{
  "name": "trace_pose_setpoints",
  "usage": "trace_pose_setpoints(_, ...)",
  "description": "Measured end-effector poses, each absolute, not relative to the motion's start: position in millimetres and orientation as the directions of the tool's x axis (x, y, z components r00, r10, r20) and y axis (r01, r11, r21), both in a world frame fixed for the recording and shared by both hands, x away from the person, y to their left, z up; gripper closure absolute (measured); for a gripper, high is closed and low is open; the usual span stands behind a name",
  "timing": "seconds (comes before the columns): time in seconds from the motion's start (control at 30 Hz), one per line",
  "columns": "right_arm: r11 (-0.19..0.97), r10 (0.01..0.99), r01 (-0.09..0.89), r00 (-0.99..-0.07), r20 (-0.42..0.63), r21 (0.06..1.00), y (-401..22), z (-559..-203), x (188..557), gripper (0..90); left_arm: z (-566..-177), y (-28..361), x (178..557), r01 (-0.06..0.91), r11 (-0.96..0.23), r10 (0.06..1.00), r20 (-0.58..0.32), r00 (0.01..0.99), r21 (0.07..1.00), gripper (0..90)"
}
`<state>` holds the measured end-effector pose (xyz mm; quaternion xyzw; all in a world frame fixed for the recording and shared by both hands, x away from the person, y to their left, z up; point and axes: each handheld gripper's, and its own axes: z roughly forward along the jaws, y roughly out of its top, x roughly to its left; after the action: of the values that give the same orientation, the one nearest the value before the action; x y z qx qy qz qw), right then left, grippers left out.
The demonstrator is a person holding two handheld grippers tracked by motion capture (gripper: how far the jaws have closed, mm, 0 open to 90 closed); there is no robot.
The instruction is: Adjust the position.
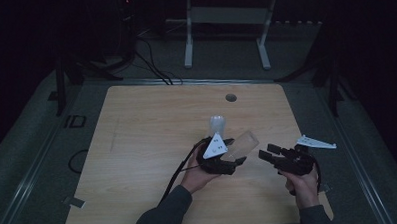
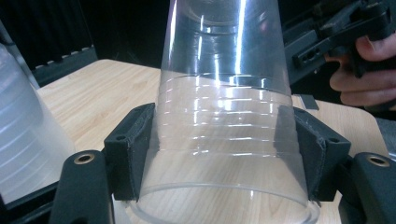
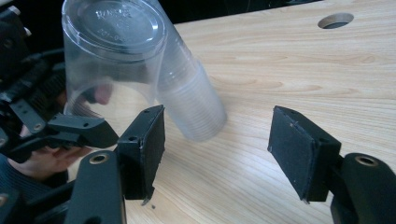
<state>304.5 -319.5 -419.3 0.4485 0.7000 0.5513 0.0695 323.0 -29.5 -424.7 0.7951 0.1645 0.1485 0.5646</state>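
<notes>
A clear plastic cup [image 2: 229, 116], glossy and ribbed with fine rings, is catching streaks of light between the matt black pads [image 2: 133, 154] of the left hand-held gripper [image 1: 223, 158]. A second stack of cups [image 3: 191, 102], cloudier and finely ridged, is showing a duller sheen. The surface [image 3: 289, 70] is displaying pale wood grain with a smooth, satin finish. The right hand-held gripper [image 3: 217, 154] is presenting rough-edged, matt black plastic pads.

Clear plastic cup [image 2: 229, 116], ribbed wall, lifted off the desk and tilted, its flat base toward the right gripper's camera, rim end clamped between the left gripper's [image 1: 236, 158] pads, stack of clear cups [image 3: 191, 100] just behind it, standing upside down on the desk
</notes>
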Motion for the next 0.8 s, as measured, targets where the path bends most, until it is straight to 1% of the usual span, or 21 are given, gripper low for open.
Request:
trace_pose_setpoints(0.13,0.031,0.714,0.546,-0.598,0.363,0.837,-318.8,-415.9,306.6,36.6,-424.3,-27.3,323.4,0.095,-0.314,0.428,0.051,0.902,0.945,30.8)
trace_pose_setpoints(0.23,0.076,0.735,0.536,-0.600,0.316,0.841,-317.5,-413.2,308.3,37.6,-423.2,-25.2,324.0,0.093,-0.313,0.431,0.054,0.901,0.945,30.8)
trace_pose_setpoints(0.43,0.135,0.740,0.520,-0.619,0.263,0.844,-314.4,-406.6,310.9,39.6,-420.5,-20.0,326.0,0.100,-0.314,0.434,0.049,0.900,0.944,30.8)
trace_pose_setpoints(0.53,0.168,0.742,0.510,-0.629,0.232,0.844,-312.3,-402.2,312.1,39.8,-419.5,-17.9,326.4,0.094,-0.326,0.420,0.055,0.906,0.941,30.8)
trace_pose_setpoints(0.8,0.301,0.738,0.471,-0.665,0.110,0.829,-304.7,-391.9,313.7,39.5,-413.9,-11.9,327.0,0.083,-0.339,0.406,0.066,0.912,0.937,30.8)
